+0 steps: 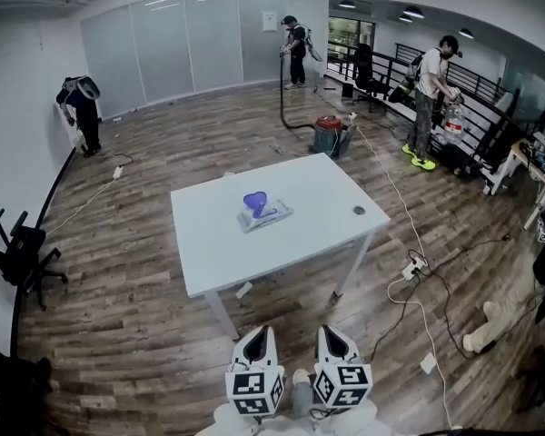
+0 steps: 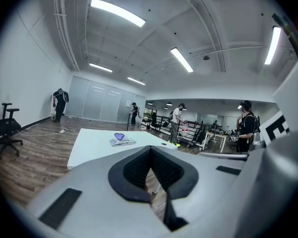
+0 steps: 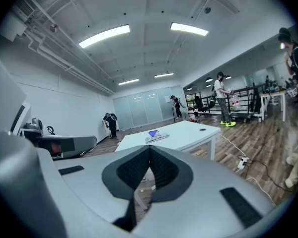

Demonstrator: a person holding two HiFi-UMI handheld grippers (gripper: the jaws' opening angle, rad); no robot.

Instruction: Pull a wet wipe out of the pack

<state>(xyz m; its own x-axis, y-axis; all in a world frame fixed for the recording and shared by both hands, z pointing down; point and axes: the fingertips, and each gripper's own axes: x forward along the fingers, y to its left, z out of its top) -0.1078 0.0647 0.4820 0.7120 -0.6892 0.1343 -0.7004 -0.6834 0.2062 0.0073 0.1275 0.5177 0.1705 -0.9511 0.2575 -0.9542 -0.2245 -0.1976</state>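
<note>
Left gripper [image 1: 258, 332] and right gripper [image 1: 335, 331] sit side by side at 6 o'clock, short of the table. Both have their jaws closed together on nothing. White table [image 1: 318, 198] stands ahead at 12 o'clock. Wet wipe pack [image 1: 265, 213] lies flat near its centre with blue lid [image 1: 254, 200] raised — well apart from both grippers. Red vacuum [image 1: 329, 134] is beyond at 1 o'clock.

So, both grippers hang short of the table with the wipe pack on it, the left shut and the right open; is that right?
Not quite: the right gripper is shut too; the right gripper view shows its jaws together, empty. The left gripper is shut, and both hang short of the table bearing the pack.
</note>
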